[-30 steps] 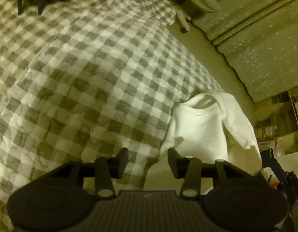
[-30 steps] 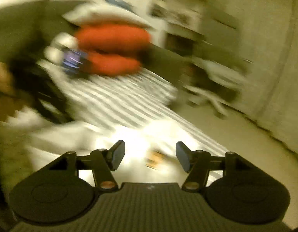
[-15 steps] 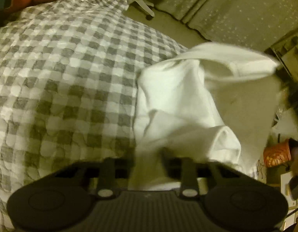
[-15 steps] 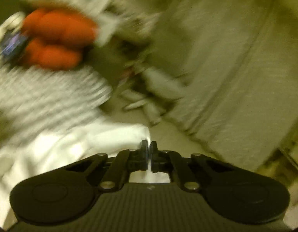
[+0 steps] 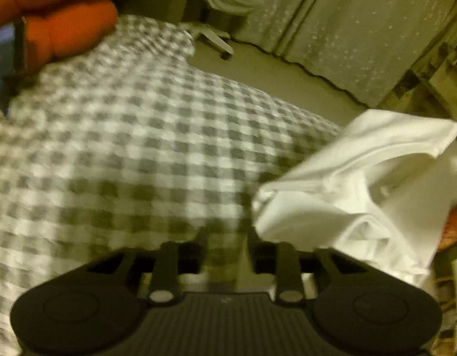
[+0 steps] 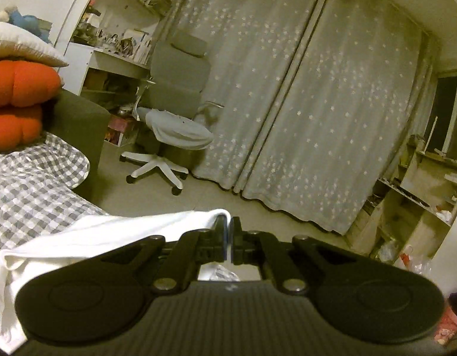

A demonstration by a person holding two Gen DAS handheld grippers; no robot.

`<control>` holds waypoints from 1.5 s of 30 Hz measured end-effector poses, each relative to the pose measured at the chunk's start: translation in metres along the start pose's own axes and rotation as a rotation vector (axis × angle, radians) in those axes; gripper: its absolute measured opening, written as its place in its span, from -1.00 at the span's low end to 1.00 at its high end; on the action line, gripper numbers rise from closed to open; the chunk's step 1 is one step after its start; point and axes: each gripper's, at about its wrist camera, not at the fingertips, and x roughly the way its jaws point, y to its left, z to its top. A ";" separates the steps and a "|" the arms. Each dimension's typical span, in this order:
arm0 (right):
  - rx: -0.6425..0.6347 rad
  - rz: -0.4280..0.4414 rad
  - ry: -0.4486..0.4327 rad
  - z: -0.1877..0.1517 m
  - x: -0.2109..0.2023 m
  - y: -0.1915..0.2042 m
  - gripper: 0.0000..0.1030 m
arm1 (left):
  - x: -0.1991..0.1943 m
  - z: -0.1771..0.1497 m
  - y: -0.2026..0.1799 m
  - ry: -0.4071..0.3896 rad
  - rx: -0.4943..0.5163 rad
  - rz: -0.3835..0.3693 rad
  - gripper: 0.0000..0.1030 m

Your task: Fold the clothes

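The right gripper (image 6: 229,234) has its fingers pressed together on a corner of the white garment (image 6: 110,234), which trails from the pinch down and to the left toward the right edge of the bed (image 6: 30,184). In the left wrist view the left gripper (image 5: 225,237) shows its two fingers with a gap between them; the picture is blurred there, and a pale strip of cloth seems to sit beside the right finger, so I cannot tell whether they grip anything. The white garment (image 5: 356,190) hangs bunched just beyond that gripper at the bed's right edge, its upper corner lifted to the right. The checked bedspread (image 5: 133,136) covers the bed, with orange cushions (image 5: 56,20) at its far end. Beyond the bed stand a white-based swivel chair (image 6: 166,136), a desk with shelves (image 6: 116,47) and starred curtains (image 6: 302,98).
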 end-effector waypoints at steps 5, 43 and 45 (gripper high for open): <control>0.102 -0.076 0.004 -0.001 -0.004 -0.018 -0.99 | 0.012 -0.011 -0.013 0.014 0.028 -0.030 0.20; -0.039 -0.115 -0.214 0.006 -0.055 -0.020 -0.99 | -0.100 0.028 0.000 -0.670 -0.017 0.491 -0.97; -0.045 -0.120 -0.252 0.008 -0.061 -0.022 -0.99 | -0.111 0.027 -0.002 -0.715 -0.033 0.479 -0.97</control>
